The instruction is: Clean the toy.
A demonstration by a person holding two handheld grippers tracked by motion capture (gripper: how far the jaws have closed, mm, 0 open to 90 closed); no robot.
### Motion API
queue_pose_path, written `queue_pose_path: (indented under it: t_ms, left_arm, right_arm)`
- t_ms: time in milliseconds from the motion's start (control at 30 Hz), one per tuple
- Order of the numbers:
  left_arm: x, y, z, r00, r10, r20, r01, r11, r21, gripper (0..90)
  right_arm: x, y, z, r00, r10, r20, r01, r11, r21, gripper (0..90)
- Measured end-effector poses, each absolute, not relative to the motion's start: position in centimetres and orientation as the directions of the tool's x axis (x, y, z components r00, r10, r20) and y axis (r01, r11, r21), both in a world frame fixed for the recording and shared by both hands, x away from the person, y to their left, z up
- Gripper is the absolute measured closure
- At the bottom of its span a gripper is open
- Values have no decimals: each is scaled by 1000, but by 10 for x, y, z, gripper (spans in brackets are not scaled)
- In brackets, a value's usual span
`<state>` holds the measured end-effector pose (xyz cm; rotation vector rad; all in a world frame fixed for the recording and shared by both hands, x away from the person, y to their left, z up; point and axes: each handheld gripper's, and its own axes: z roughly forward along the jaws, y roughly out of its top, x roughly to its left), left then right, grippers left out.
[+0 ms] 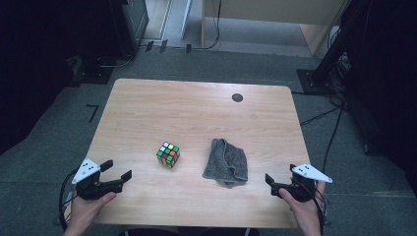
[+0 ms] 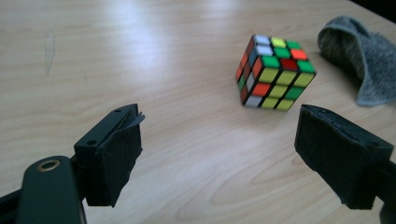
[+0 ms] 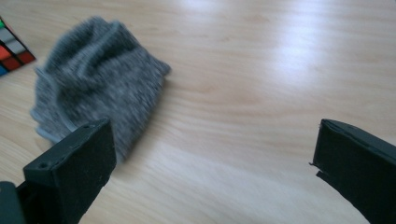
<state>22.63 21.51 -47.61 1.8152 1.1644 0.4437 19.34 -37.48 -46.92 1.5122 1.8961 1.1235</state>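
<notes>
Ahead of the left gripper (image 2: pixel 219 154), a little to the right of the line between its jaws, stood the puzzle cube (image 2: pixel 274 72) on the wooden table (image 2: pixel 140 56), near but not touching the pads. The jaws of this gripper stood wide apart and held nothing. I judged the cube to be light, hard and stiff, with smooth plastic stickers that could slip, so the best hold was on two opposite flat faces, squarely, not on the corners. It sat turned with one edge toward the gripper, so the hand would need to rotate somewhat first.

Before the right gripper (image 3: pixel 210 172), to the left and partly behind its left jaw, lay the grey cloth (image 3: pixel 100 79), crumpled in a soft heap. This gripper was also spread open and empty. The cloth seemed light and limp; it would sag when lifted, so a pinch on a raised fold near its close edge looked safest. In the high view the cloth (image 1: pixel 226 161) lay just beside the cube (image 1: pixel 168 154), apart from it, between both grippers.
</notes>
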Motion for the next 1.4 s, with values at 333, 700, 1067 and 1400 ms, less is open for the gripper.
queue_pose_path:
  t_ms: [333, 700, 1067, 1400]
  left_arm:
    - [214, 240, -500, 436, 887, -150, 586, -154, 796, 147]
    - [218, 238, -512, 388, 918, -83, 638, -203, 743, 148]
    - [222, 226, -517, 364, 931, 12, 653, -264, 710, 148]
    - [224, 224, -518, 355, 935, 9, 658, -257, 708, 137]
  right_arm:
    - [172, -409, -499, -200, 966, 163, 638, 2, 770, 0]
    - [166, -421, -522, -141, 978, 154, 709, -9, 705, 0]
    - [164, -408, -529, -134, 991, 30, 688, 71, 723, 0]
    - [162, -408, -530, -134, 991, 32, 675, 68, 735, 0]
